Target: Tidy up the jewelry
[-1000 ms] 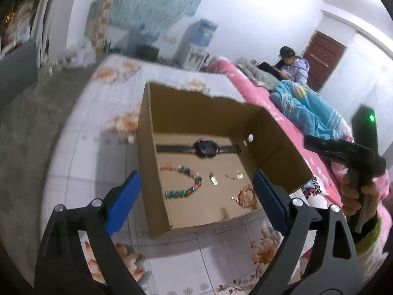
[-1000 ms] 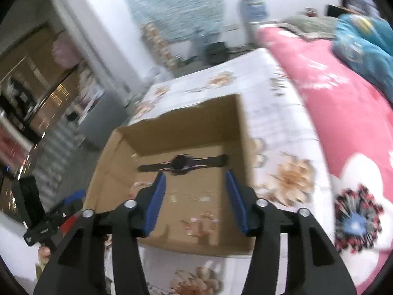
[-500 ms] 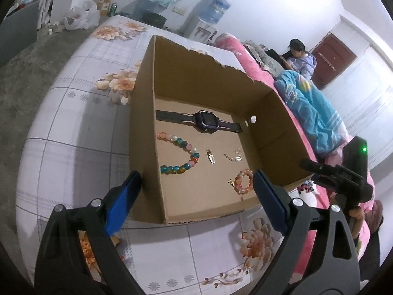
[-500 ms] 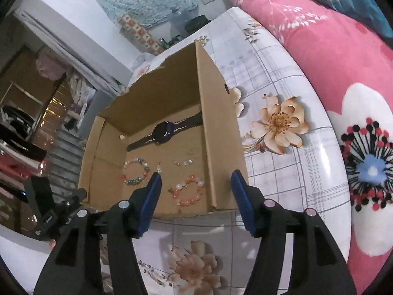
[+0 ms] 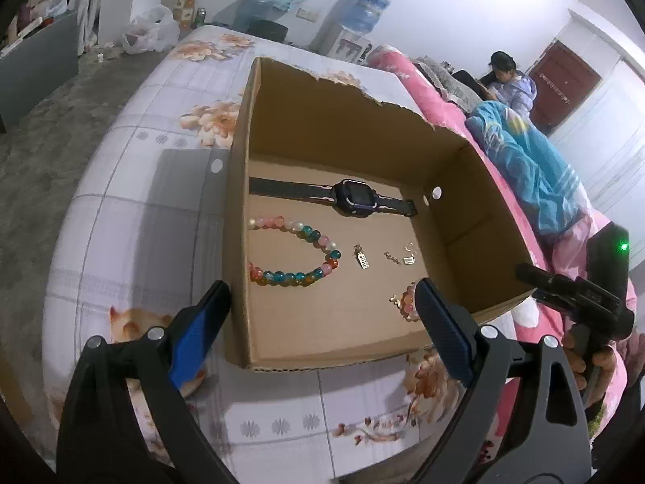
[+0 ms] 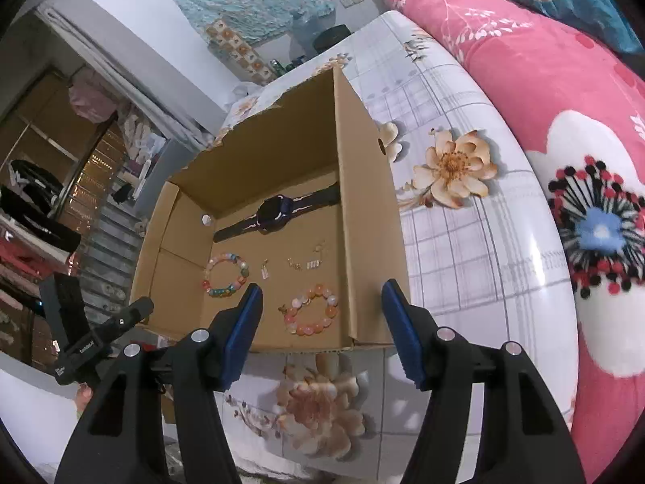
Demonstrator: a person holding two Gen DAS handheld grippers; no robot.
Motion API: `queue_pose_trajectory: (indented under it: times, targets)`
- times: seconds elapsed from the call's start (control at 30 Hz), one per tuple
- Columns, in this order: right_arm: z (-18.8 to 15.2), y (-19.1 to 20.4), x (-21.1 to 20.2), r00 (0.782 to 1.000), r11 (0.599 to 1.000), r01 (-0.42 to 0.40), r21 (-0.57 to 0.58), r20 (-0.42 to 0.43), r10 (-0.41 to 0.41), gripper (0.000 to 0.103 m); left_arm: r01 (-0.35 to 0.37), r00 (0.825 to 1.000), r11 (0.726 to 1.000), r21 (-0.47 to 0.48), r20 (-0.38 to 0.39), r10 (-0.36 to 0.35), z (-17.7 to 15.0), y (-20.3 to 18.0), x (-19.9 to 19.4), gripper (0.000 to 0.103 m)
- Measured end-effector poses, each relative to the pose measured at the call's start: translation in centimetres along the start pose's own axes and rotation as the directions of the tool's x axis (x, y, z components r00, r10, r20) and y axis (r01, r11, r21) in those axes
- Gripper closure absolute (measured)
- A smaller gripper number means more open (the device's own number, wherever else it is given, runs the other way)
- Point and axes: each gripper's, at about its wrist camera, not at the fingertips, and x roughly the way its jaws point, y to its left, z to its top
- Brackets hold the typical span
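Left hand-held gripper (image 5: 322,306): jaws spread wide, nothing between them, touching nothing; poised above the near left corner of the cardboard box (image 5: 463,209).

Right hand-held gripper (image 6: 322,314): jaws parted, empty, straddling the box's near right corner without contact.

Cardboard box: open-topped, torn along its far rim, standing on the table (image 5: 133,209). Contents, all lying flat on the box floor:
- dark watch (image 5: 354,197), strap stretched out, along the far wall;
- multicoloured bead bracelet (image 5: 294,254), left of centre;
- pink-orange bead bracelet (image 6: 310,310), near right corner;
- small metal charms (image 5: 363,260), probably earrings or pendants, too small to tell, between the two bracelets.

Table: covered in a white gridded cloth printed with peach flowers.

Room: a bed with a pink floral quilt (image 6: 564,121) just beside the table's right side; blue blanket (image 5: 524,161) on it; a person (image 5: 508,80) sitting at the far end. Water dispenser (image 5: 363,16) against the far white wall; dark red door (image 5: 560,84) at right; grey floor at left.
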Motion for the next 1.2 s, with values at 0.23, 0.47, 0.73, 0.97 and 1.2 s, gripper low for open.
queue_pose_trajectory:
  times: [0.23,0.47,0.73,0.97,1.2]
  targets:
    - [-1.8,0.7,-0.7,0.999,0.999,0.035,-0.036,0.008,-0.035,0.042,-0.015,1.000,1.000,-0.024,0.007,0.016,-1.5,-0.1,-0.9,0.015]
    - [-3.1,0.4,-1.5,0.999,1.000,0.023,-0.016,0.028,-0.023,0.042,-0.081,0.997,0.996,0.033,0.025,0.080,-2.7,-1.2,-0.9,0.015]
    - [-4.0,0.1,-3.6,0.996,1.000,-0.004,-0.007,0.091,0.004,0.040,-0.130,0.983,0.989,0.071,0.140,0.119,-3.7,-1.2,-2.9,0.013]
    - [-6.5,1.2,-7.8,0.966,0.987,0.132,-0.087,0.235,-0.108,0.030,-0.139,0.960,0.981,0.133,0.260,0.101,-5.5,-2.3,-7.5,0.010]
    - [-9.9,4.3,-10.1,0.947,0.957,0.197,-0.211,0.294,-0.130,0.019,-0.170,0.952,0.979,0.115,0.274,0.133,-7.1,-3.7,-10.1,0.009]
